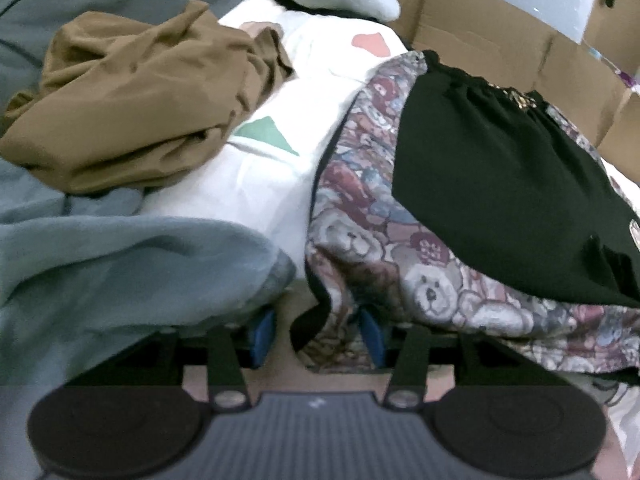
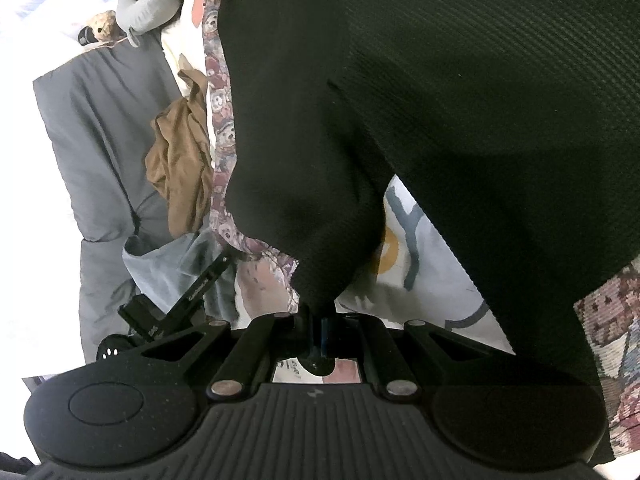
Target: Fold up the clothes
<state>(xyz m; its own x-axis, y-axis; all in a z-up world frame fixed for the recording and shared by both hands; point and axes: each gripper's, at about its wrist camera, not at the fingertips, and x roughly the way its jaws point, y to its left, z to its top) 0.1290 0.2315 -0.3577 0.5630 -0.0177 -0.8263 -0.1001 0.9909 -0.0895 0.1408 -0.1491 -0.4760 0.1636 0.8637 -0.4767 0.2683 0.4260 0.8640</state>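
R gripper [image 2: 320, 330] pinched tight on a corner of the black garment [image 2: 420, 100] to keep it lifted off the bed w/ its teddy-print lining [image 1: 400, 264] draping, L gripper [image 1: 316, 328] spread, nothing held, prob lining up on the lining's edge for the fold.

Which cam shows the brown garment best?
Left wrist. The brown garment lies crumpled, large and unblocked, on the white sheet. The right wrist view shows it only small, partly hidden behind the black fabric pinched in the right gripper.
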